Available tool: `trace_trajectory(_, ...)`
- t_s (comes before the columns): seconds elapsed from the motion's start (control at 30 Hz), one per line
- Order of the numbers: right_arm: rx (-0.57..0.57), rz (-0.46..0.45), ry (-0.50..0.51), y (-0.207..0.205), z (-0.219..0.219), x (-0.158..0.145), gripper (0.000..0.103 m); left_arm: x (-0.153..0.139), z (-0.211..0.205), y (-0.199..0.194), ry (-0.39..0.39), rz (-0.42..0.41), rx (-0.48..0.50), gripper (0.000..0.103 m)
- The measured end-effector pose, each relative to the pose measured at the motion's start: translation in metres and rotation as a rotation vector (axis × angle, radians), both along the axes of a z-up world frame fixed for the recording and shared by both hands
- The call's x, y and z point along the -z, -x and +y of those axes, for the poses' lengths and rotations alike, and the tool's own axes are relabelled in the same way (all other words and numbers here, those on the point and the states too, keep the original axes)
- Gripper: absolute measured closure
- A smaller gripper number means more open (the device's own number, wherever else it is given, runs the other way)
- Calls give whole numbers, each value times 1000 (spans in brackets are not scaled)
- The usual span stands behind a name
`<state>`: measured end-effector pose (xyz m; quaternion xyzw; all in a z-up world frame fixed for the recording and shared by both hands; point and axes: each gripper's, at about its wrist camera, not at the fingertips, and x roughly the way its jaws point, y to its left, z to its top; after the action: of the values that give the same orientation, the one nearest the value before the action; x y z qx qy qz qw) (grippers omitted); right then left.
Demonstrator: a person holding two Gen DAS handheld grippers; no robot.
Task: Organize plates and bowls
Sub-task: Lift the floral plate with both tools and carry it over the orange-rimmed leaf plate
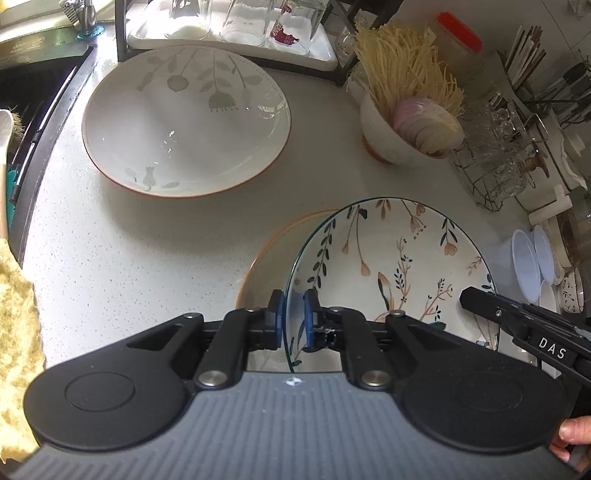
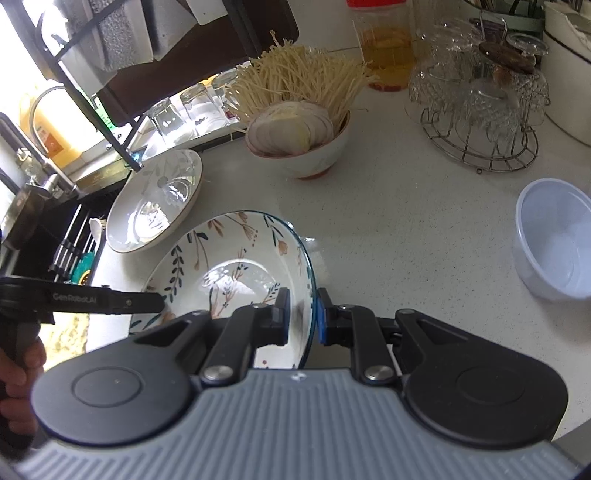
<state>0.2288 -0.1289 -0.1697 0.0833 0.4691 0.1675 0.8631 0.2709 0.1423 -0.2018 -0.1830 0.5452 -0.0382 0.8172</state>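
A floral plate [image 1: 388, 258] [image 2: 229, 258] with a blue-green rim is held tilted just above the white speckled counter [image 1: 129, 266]. My left gripper [image 1: 293, 317] is shut on its left rim. My right gripper [image 2: 303, 314] is shut on the opposite rim. Under the floral plate's left side lies an orange-rimmed plate [image 1: 267, 254], mostly hidden. A big white bowl [image 1: 184, 125] [image 2: 155, 206] with grey leaf prints and a brown rim sits farther back, toward the sink. A small bowl [image 1: 391, 144] [image 2: 306, 155] holds enoki mushrooms and onion slices.
The sink [image 1: 26, 92] edges the counter on the left, with a yellow cloth [image 1: 14, 332] beside it. A black rack with upturned glasses [image 1: 236, 33] stands at the back. A wire stand of glass cups [image 2: 480, 110] and stacked plastic bowls [image 2: 554, 240] are on the right.
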Motion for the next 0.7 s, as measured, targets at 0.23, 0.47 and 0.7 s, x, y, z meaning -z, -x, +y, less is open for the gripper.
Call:
trace_trajectory(0.23, -23, -5, 2, -6, 0, 3, 86, 6, -10, -5, -41, 31, 0, 87)
trace_trajectory(0.47, -70, -33, 35, -9, 6, 4, 86, 10, -16, -7, -72, 56, -4, 84)
trace_trajectory(0.7, -106, -59, 71, -11, 10, 5, 86, 9, -16, -9, -69, 63, -9, 83)
